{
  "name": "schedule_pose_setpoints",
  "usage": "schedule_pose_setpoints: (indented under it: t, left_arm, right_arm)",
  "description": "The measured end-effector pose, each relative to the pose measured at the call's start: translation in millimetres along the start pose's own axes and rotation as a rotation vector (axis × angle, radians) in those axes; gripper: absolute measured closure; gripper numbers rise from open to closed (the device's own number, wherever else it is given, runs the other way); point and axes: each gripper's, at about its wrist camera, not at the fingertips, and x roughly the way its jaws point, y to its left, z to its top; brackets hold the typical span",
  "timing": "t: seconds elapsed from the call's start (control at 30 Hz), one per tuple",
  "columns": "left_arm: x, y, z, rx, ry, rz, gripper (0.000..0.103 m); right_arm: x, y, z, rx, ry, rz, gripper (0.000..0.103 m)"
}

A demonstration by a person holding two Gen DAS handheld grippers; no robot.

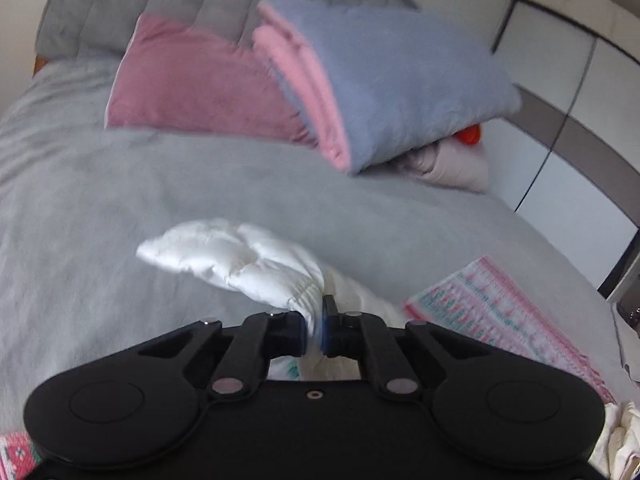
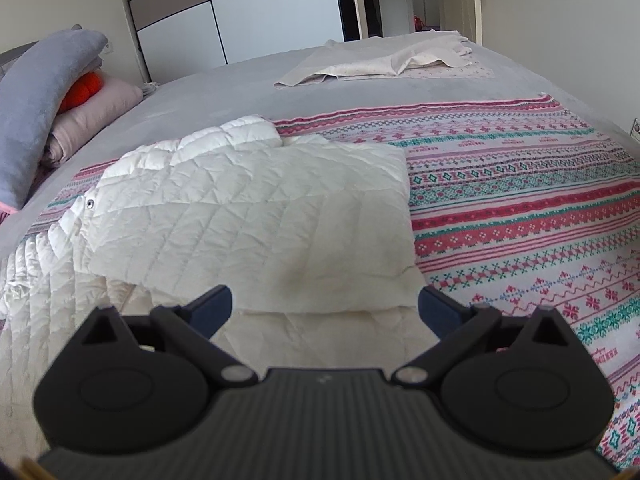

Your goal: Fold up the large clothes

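A: What is the biggest thing here?

B: The bed (image 2: 248, 76), with a grey cover; all other places I give from it. On its near half lies a patterned blanket (image 2: 520, 184) in pink, green and white stripes; at the far end of the bed lies a cream cloth (image 2: 384, 62), partly folded.

A: And at the head of the bed?

B: A grey-blue folded blanket (image 1: 400, 76) with a pink edge leans there; just beside it is a pink pillow (image 1: 192, 88); a small orange thing (image 1: 469, 135) shows under the blue blanket, I cannot tell what it is.

A: Where is the garment to fold?

B: The white quilted jacket (image 2: 248, 216) lies on the patterned blanket, at the near side of the bed; one part is already folded over the body; a small snap button (image 2: 91, 202) shows near its collar side.

A: The claws?

B: The left gripper (image 1: 316, 330) has its jaws pressed together on the cuff of the jacket's sleeve (image 1: 240, 260); the sleeve stretches away from it over the grey cover. The right gripper (image 2: 326, 304) is over the near edge of the jacket; its jaws are spread wide and nothing is pinched between them.
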Motion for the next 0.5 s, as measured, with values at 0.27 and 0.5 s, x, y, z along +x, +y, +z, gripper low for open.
schedule_pose_setpoints:
  t: [0.27,0.5]
  left_arm:
    - [-85,-123,43,0.103,-0.211,-0.372,0.096]
    - [-156,-246,4,0.232,-0.162,-0.729,0.096]
  right_arm:
    - [0,2,0,0.007,0.003,0.013,0.002]
    - [-7,-3,4,0.031,-0.020,0.030,0.002]
